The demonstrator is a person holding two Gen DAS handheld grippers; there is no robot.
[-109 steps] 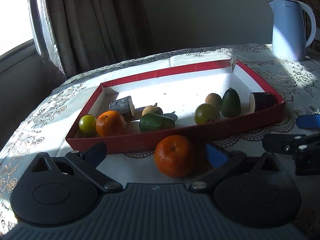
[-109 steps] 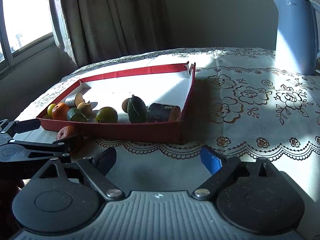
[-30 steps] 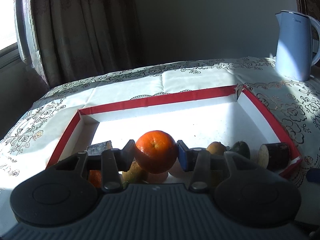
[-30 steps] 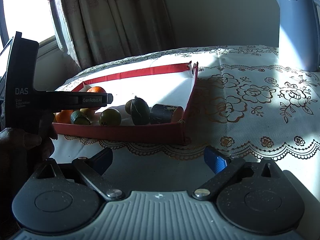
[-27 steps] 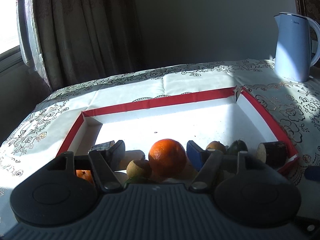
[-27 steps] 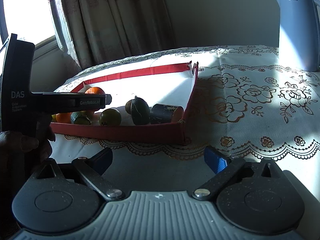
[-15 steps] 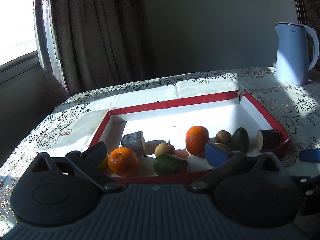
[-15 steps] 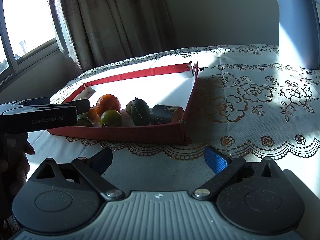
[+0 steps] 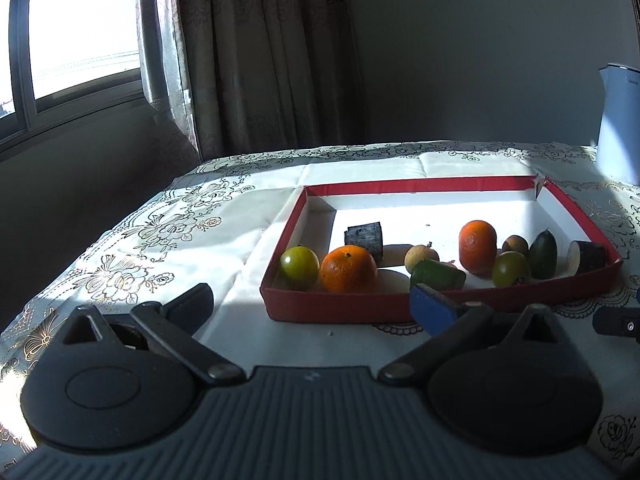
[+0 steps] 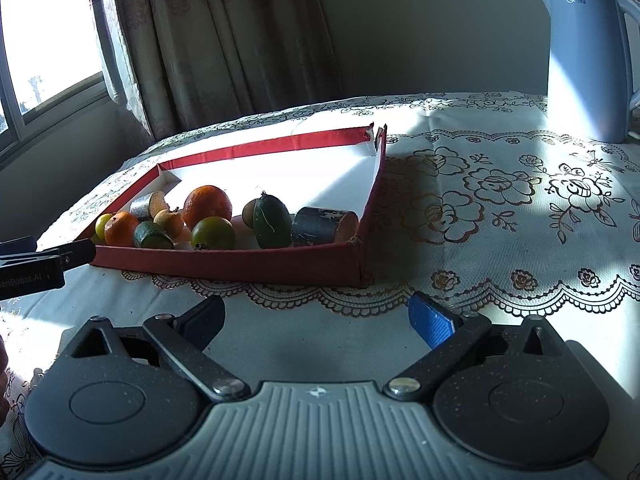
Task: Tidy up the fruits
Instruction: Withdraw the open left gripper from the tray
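A shallow red tray with a white floor lies on the flowered tablecloth. Along its near side sit several fruits: a green round fruit, an orange, a second orange standing further in, a dark green oval fruit and a cut dark cylinder. My left gripper is open and empty, hanging over the cloth in front of the tray's near left corner. My right gripper is open and empty, short of the tray's near right corner.
A pale blue kettle stands at the far right of the table. Curtains and a window lie behind on the left. The left gripper's fingers reach in at the right wrist view's left edge.
My left gripper let go of the orange inside the tray, opened wide and drew back out toward me and to the left. The right gripper has not moved.
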